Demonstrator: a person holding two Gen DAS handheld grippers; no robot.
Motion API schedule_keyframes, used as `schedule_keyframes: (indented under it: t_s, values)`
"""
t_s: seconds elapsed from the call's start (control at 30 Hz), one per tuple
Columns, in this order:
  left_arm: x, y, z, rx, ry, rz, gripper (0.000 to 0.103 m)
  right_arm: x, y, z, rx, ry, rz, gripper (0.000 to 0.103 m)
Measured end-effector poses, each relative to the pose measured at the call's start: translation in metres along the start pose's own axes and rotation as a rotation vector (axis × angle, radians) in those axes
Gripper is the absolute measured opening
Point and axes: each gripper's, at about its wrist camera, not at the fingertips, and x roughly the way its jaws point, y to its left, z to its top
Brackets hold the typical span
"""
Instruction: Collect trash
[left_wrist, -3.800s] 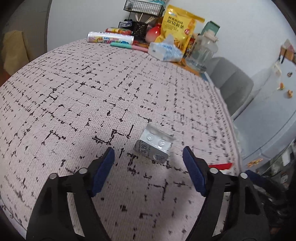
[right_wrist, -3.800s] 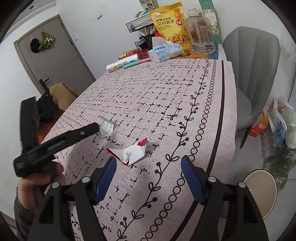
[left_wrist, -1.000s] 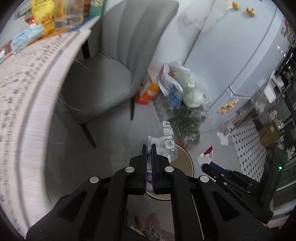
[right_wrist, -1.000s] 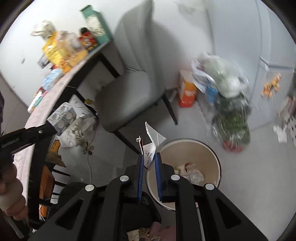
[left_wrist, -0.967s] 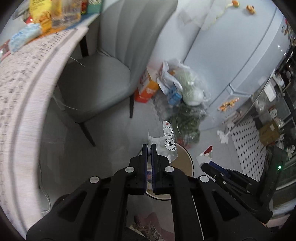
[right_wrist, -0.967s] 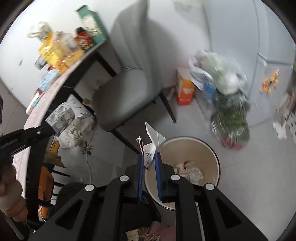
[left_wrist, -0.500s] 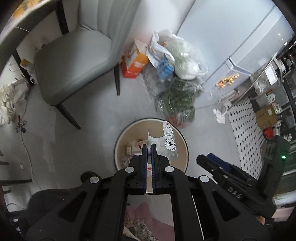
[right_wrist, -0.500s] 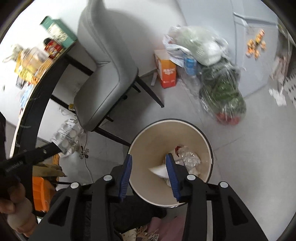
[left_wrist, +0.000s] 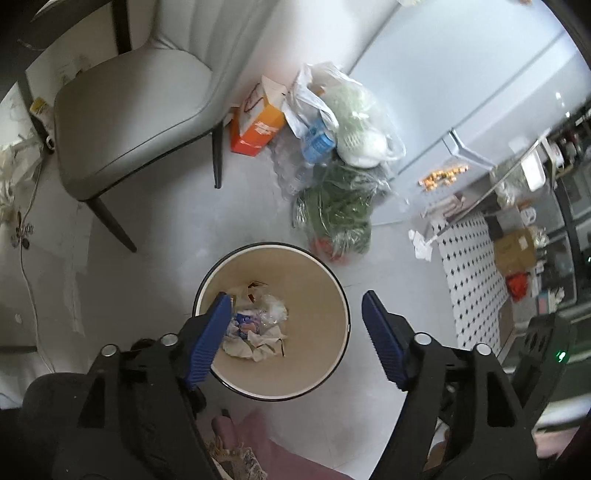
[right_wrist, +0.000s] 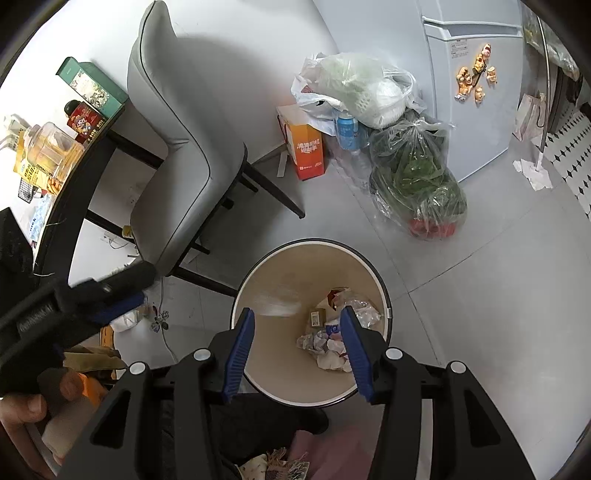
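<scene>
Both grippers hang over the trash bin (left_wrist: 334, 291). The left gripper (left_wrist: 295, 325), clamped on a blister pack half a second ago, now gapes empty; the right gripper (right_wrist: 297, 341) is likewise released. Both scraps lie among the crumpled trash (left_wrist: 258, 328) inside the bin, so this load is delivered.

This was a home's kitchen-dining corner. A fridge (right_wrist: 476, 85) carried magnets (right_wrist: 474, 79); plastic bags (right_wrist: 373, 88) of groceries and greens (right_wrist: 421, 184) sat on the pale tiled floor beside it. A grey chair (right_wrist: 177, 155) stood at a table (right_wrist: 79, 173) crowded with snacks, near a round bin (right_wrist: 280, 354) of crumpled wrappers.
</scene>
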Motion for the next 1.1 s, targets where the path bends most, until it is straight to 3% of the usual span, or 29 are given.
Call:
schedule_keyframes:
  t_s: [0.37,0.6,0.77,0.9,1.1]
  values:
    - [-0.073,0.009,0.004,-0.012,-0.132,-0.013,0.082,-0.033,0.047,-0.001,-0.078,-0.054,0.038,0.06]
    - [-0.143,0.028,-0.004,-0.031,-0.262,-0.015,0.088,-0.066,0.084,-0.007,-0.127,-0.102,0.058,0.07]
    - [-0.198,0.041,-0.019,-0.021,-0.352,0.0,0.096,-0.099,0.118,-0.014,-0.191,-0.171,0.059,0.085]
    - [-0.24,0.056,-0.034,-0.022,-0.411,0.036,0.097,-0.122,0.145,-0.023,-0.218,-0.212,0.072,0.095]
    - [-0.295,0.077,-0.059,-0.037,-0.48,0.082,0.097,-0.151,0.184,-0.039,-0.288,-0.238,0.076,0.095]
